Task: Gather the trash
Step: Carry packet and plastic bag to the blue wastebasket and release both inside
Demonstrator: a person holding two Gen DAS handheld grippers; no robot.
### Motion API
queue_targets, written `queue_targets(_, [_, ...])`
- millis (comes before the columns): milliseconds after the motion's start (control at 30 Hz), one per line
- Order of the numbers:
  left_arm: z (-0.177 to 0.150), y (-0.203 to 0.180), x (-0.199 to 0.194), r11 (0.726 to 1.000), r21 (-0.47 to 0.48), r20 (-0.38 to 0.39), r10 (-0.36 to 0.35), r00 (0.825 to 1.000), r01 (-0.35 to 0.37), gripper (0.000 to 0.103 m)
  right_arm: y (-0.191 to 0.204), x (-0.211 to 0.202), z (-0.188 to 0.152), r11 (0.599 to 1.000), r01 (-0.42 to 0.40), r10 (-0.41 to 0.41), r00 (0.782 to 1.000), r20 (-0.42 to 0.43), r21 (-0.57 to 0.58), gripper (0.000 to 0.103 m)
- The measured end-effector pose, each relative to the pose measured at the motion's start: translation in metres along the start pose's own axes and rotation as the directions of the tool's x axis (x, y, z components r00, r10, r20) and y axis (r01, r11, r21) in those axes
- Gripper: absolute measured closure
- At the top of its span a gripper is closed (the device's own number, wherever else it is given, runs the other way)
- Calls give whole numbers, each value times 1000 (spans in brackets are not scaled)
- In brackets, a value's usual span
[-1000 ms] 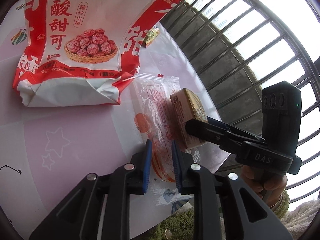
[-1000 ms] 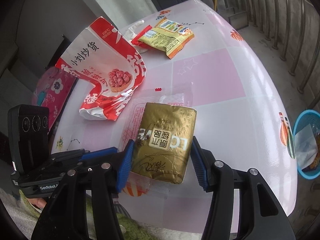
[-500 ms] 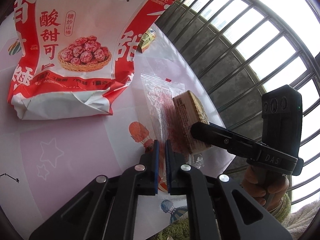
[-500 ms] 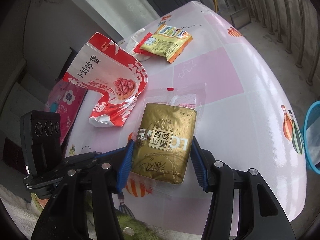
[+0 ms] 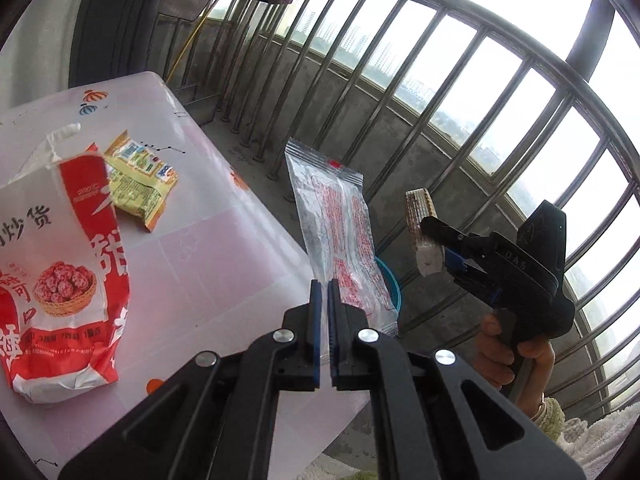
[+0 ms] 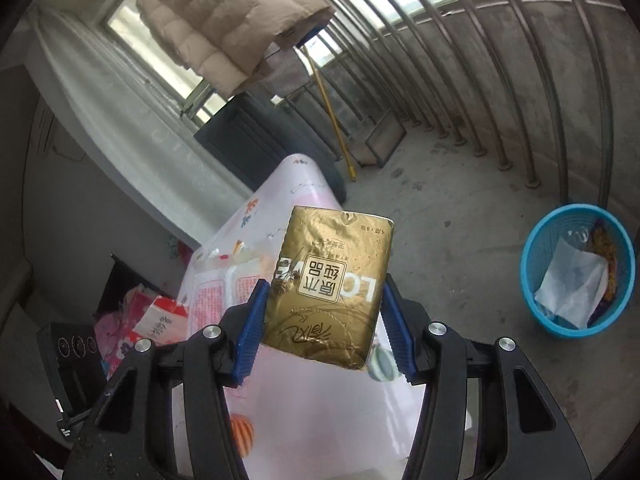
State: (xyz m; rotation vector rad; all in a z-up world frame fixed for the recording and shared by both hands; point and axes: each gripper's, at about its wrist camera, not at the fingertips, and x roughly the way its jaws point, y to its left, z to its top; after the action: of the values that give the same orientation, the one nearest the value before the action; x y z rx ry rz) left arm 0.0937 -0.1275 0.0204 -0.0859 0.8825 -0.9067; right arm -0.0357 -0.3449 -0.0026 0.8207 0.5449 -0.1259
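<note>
Left wrist view: left gripper [image 5: 325, 300] pinched tight on the bottom edge of a clear wrapper [image 5: 340, 224] w/ red print, pads nearly meeting thru the thin film. Wrapper stands up off the table [image 5: 208, 248], flimsy, top end free. Right wrist view: right gripper [image 6: 322, 330] about half spread, blue pads pressing both sides of a gold packet [image 6: 332, 284], held clear above the table edge.

Further out: red-and-white snack bag [image 5: 60, 280] and yellow snack pack [image 5: 140, 184] lie on the table, not collected yet. Blue bin [image 6: 576, 272] sits on the floor to the right, near the railing, w/ paper and wrappers already inside; well apart from both grippers.

Risks, my read: film is slick and held by one edge only, so a quick swing could let it slip or flap wide of the bin. Gold packet is squeezed across its soft sides and could buckle and slide out. Bin mouth is low, so a release from up high may miss.
</note>
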Motion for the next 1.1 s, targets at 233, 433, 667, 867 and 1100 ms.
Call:
queue_targets(233, [57, -76, 118, 987, 155, -193, -22, 981, 53, 100, -126, -5, 15, 912, 192, -225, 973, 49, 362, 51])
queue_targets(433, [60, -119, 262, 952, 306, -379, 111, 919, 12, 100, -204, 26, 11, 823, 258, -285, 958, -24, 507, 51])
queue_targets(667, [23, -148, 380, 885, 466, -438, 221, 871, 10, 65, -287, 76, 4, 734, 342, -314, 937, -154, 587, 43])
queue_targets(867, [25, -134, 384, 939, 345, -440, 162, 883, -1, 49, -317, 70, -29, 653, 386, -352, 917, -190, 651, 40])
queue_targets(1100, [57, -137, 314, 942, 332, -284, 140, 948, -40, 48, -283, 36, -16, 688, 319, -376, 925, -55, 651, 40])
